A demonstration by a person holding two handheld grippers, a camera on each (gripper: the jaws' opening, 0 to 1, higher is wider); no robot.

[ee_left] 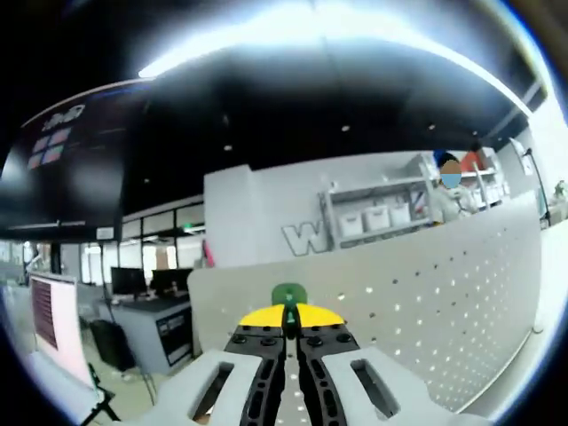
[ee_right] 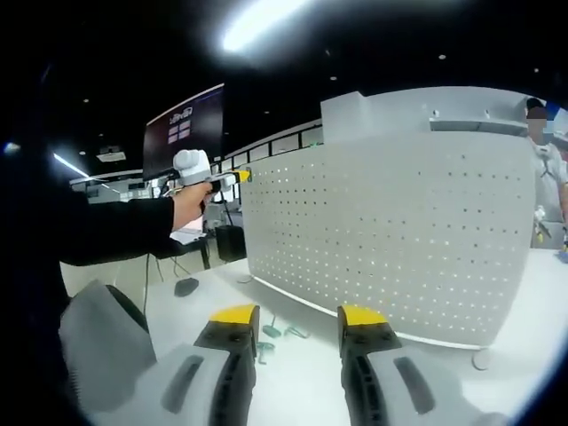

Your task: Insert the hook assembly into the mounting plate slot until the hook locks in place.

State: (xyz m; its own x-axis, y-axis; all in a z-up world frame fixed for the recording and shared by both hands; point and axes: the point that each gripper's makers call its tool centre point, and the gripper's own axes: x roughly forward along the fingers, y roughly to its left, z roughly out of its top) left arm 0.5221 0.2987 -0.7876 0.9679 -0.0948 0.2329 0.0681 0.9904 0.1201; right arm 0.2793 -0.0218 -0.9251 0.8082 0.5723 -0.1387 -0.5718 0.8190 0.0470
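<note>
My left gripper is shut on a small green hook that sticks up past its yellow tips. It sits at the upper edge of the white perforated mounting plate. In the right gripper view, a hand holds the left gripper against the plate's upper left corner; the hook is too small to make out there. My right gripper is open and holds nothing, low over the table in front of the plate. Two loose green hooks lie on the table by the plate's foot.
The white table carries the upright plate. A dark round object lies on it at the left. A person stands behind the plate on the right. Desks with monitors and shelves stand farther back.
</note>
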